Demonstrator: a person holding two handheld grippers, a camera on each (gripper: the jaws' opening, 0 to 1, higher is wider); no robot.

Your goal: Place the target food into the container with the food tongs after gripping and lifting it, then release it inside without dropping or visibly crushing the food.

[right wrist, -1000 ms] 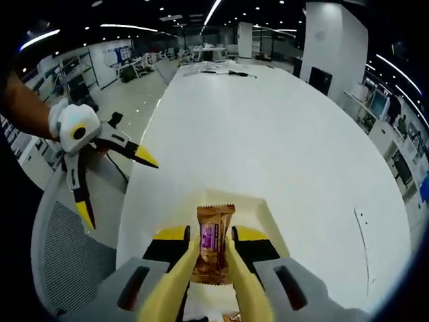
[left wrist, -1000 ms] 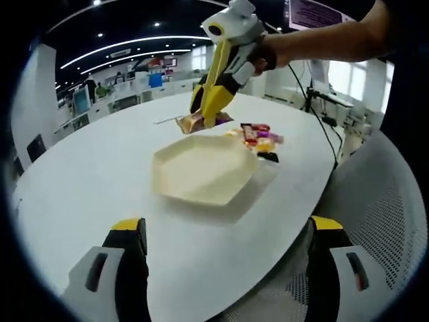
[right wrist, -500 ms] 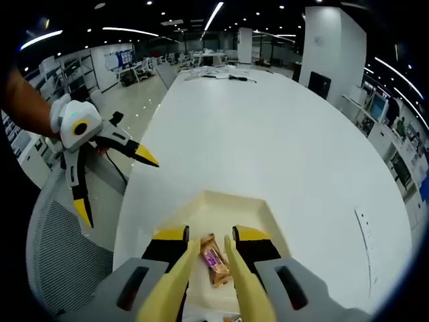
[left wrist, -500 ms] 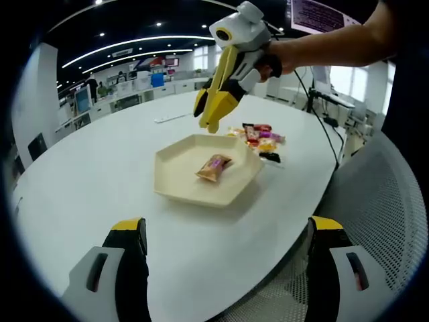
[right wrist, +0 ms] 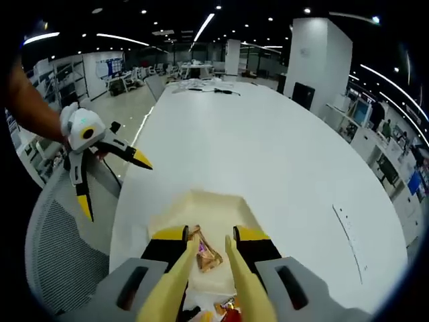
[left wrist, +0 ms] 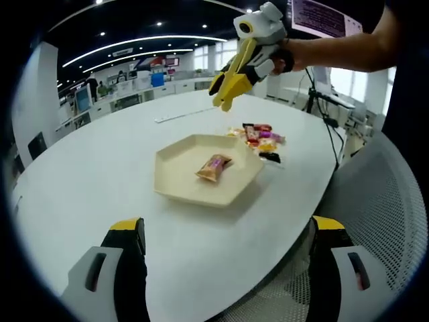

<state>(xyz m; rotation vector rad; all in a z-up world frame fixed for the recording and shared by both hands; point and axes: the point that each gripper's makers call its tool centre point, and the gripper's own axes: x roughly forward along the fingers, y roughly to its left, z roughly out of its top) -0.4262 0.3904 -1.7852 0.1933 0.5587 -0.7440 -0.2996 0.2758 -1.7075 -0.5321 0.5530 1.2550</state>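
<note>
Snack [right wrist: 205, 254] partly behind tongs [right wrist: 206, 272]

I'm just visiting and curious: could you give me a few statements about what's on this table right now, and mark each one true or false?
1. A wrapped snack lies in the cream tray. True.
2. The right gripper grips that snack. False: it hangs above the table, holding nothing.
3. More wrapped sweets lie inside the tray. False: they lie on the table beside it.
4. The left gripper is open. True.
</note>
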